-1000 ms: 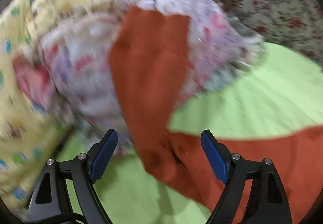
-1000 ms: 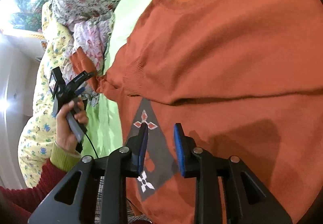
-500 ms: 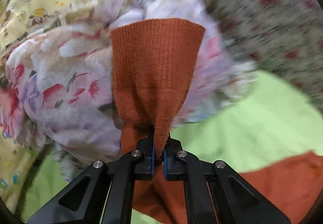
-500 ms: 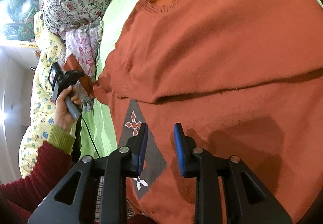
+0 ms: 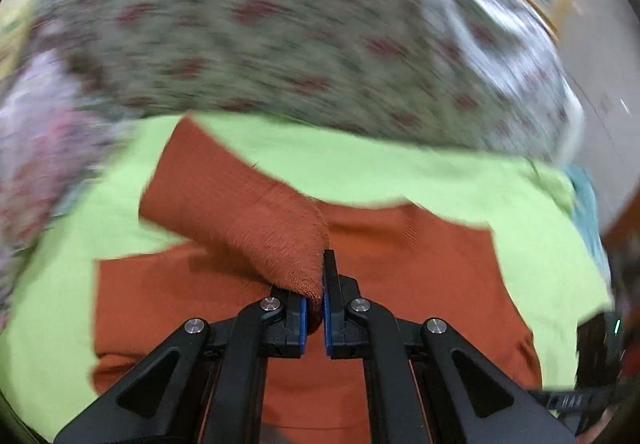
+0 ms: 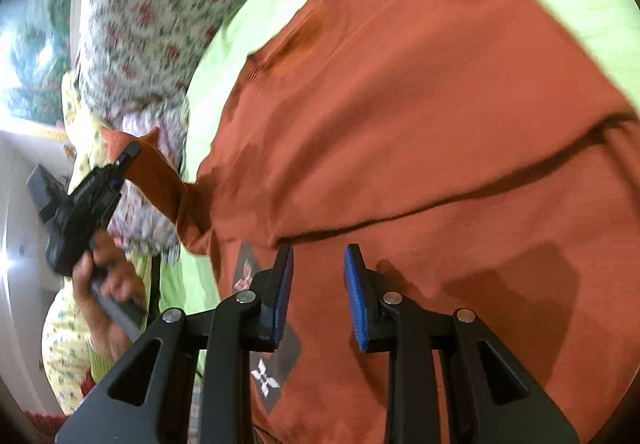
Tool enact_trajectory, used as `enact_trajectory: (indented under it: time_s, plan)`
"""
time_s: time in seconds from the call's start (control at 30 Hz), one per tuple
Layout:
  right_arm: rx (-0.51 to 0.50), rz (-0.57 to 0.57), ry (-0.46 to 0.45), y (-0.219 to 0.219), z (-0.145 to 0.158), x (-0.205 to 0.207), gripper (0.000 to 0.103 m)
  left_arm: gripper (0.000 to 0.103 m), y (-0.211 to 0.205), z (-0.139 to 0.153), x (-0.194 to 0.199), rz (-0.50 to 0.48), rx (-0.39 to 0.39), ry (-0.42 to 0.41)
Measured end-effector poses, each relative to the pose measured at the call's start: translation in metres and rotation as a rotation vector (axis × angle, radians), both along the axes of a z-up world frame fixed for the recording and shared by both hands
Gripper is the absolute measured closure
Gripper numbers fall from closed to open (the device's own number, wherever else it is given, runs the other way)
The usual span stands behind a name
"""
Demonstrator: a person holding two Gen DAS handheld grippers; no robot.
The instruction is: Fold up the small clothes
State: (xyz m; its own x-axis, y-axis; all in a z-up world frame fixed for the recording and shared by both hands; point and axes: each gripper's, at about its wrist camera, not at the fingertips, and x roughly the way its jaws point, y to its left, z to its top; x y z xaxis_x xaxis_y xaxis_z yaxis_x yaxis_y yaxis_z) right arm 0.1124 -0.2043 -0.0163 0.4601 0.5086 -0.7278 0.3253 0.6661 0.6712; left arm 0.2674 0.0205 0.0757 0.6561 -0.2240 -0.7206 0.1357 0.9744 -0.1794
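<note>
1 hand-held gripper (image 5: 315, 302), the left, clamps the sweater's (image 5: 400, 244) sleeve cuff (image 5: 280, 244).

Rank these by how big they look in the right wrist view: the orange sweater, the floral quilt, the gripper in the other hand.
1. orange sweater: fills most of the frame, though it lies nearest the camera.
2. floral quilt: a broad band at upper left.
3. left gripper: smallest, farther off, shut on the sweater's sleeve.
</note>
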Motion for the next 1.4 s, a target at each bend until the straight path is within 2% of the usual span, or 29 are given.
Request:
enact_trajectory:
  time_s: [0.1, 0.23, 0.3, 0.4, 0.5, 0.57, 0.63, 0.73, 0.83, 0.9, 1.03, 1.13, 1.17, 1.27, 1.33, 1.4]
  plan:
    - [-0.024, -0.076, 0.004, -0.027, 0.003, -0.014, 0.075, 0.099, -0.054, -0.024, -0.001, -0.090, 0.008, 0.040]
    - [-0.043, -0.176, 0.013, -0.059, 0.003, -0.036, 0.075, 0.099, -0.106, -0.062, 0.000, -0.165, 0.050, 0.090]
    - [-0.047, -0.206, 0.020, -0.070, 0.002, -0.044, 0.075, 0.098, -0.119, -0.081, 0.005, -0.179, 0.092, 0.114]
    - [-0.049, -0.235, 0.030, -0.080, -0.001, -0.052, 0.075, 0.092, -0.125, -0.099, 0.010, -0.196, 0.103, 0.160]
    - [-0.048, -0.250, 0.042, -0.084, -0.006, -0.056, 0.075, 0.074, -0.129, -0.101, 0.005, -0.223, 0.077, 0.183]
    - [-0.047, -0.248, 0.045, -0.084, -0.008, -0.055, 0.075, 0.052, -0.126, -0.095, -0.002, -0.234, 0.077, 0.181]
    - [-0.051, -0.242, 0.045, -0.082, -0.008, -0.050, 0.075, 0.045, -0.117, -0.087, -0.017, -0.241, 0.081, 0.156]
    - [-0.063, -0.214, 0.036, -0.079, -0.006, -0.040, 0.075, 0.042, -0.093, -0.076, -0.037, -0.213, 0.090, 0.155]
    - [-0.071, -0.165, 0.017, -0.074, -0.005, -0.020, 0.075, 0.036, -0.055, -0.071, -0.058, -0.132, 0.108, 0.157]
    - [-0.078, -0.130, 0.004, -0.069, -0.005, 0.002, 0.075, 0.036, -0.025, -0.071, -0.068, -0.061, 0.135, 0.172]
    - [-0.090, -0.032, -0.037, -0.055, -0.002, 0.048, 0.075, 0.032, 0.034, -0.080, -0.081, 0.103, 0.245, 0.198]
    - [-0.125, 0.058, -0.048, -0.036, 0.003, 0.089, 0.075, 0.032, 0.065, -0.092, -0.083, 0.172, 0.294, 0.239]
    - [-0.144, 0.097, -0.062, -0.027, 0.008, 0.103, 0.072, 0.032, 0.075, -0.097, -0.083, 0.187, 0.291, 0.250]
    - [-0.250, 0.243, -0.114, 0.005, 0.020, 0.136, 0.044, 0.032, 0.094, -0.109, -0.079, 0.234, 0.294, 0.275]
    - [-0.319, 0.327, -0.160, 0.024, 0.023, 0.154, 0.041, 0.032, 0.103, -0.112, -0.079, 0.259, 0.283, 0.278]
    - [-0.344, 0.385, -0.144, 0.033, 0.017, 0.169, 0.041, 0.032, 0.107, -0.114, -0.075, 0.264, 0.262, 0.270]
